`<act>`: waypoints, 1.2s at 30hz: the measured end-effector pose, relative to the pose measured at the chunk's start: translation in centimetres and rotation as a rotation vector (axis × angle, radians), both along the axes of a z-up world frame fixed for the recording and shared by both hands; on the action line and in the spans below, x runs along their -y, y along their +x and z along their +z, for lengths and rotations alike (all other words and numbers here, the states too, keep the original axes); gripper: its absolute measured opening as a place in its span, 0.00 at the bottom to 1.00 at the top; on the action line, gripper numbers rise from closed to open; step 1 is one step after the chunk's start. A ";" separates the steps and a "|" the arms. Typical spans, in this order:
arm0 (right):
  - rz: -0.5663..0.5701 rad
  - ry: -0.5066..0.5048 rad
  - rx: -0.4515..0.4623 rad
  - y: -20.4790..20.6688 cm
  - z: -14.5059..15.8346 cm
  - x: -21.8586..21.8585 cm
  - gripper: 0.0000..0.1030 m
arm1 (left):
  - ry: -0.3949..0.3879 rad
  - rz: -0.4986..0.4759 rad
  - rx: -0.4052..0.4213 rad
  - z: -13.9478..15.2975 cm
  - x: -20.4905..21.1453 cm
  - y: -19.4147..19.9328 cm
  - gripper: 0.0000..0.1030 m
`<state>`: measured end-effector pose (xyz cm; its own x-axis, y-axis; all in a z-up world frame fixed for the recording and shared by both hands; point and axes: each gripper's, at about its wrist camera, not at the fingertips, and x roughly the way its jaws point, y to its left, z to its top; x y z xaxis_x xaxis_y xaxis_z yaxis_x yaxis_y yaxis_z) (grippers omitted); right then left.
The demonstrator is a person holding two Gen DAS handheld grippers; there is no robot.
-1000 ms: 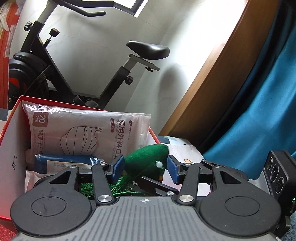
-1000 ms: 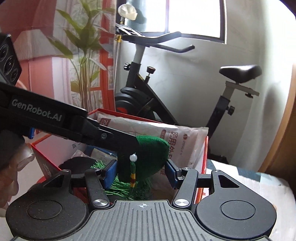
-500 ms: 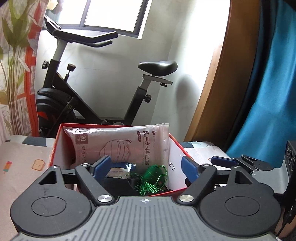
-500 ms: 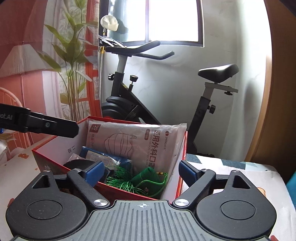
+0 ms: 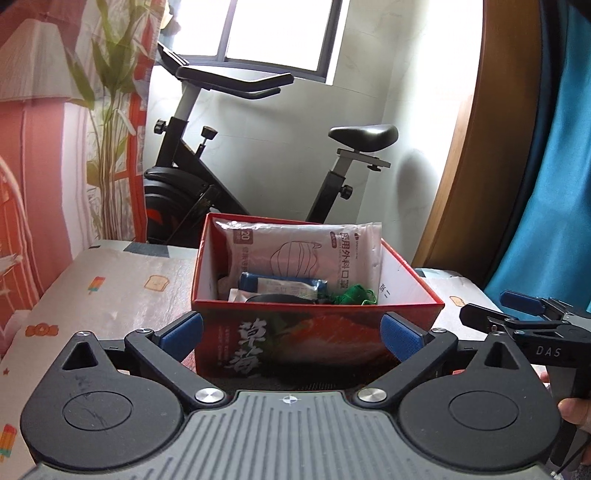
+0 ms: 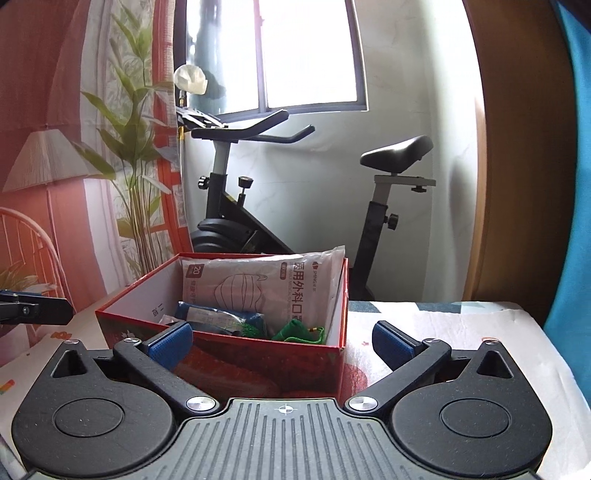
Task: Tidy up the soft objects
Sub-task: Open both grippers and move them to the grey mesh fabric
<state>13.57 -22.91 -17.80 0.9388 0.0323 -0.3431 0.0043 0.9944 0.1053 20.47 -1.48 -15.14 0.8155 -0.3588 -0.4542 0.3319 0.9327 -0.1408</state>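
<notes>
Bright daylight is admitted through the window [image 5: 280, 33], which is blown out to white; straight lines are bent at fisheye edges, and focus is kept sharp.

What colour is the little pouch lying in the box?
Green pouch, with a gold cord; clearest in the right wrist view.

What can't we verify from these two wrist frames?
- Red box floor: both views, hidden by its near wall.
- Green pouch: left view shows only green cord over the rim.
- Black item: mostly hidden, unidentifiable.
- Right tool: left view, cut by the edge.
</notes>
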 end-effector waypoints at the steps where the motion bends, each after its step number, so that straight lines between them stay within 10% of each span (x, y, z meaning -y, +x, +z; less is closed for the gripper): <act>1: -0.006 -0.005 0.001 -0.6 -0.2 -0.2 1.00 | -0.003 0.011 -0.005 -0.1 -0.3 -0.4 1.00; 36: 0.008 0.033 -0.185 -4.3 -9.6 -2.8 1.00 | 0.017 0.186 -0.219 -8.4 -4.4 -4.3 1.00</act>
<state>9.26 -20.07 -27.36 0.8594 0.0539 -0.5085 0.0185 0.9905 0.1362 16.18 2.90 -23.53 0.7482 -0.2035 -0.6315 0.1187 0.9775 -0.1743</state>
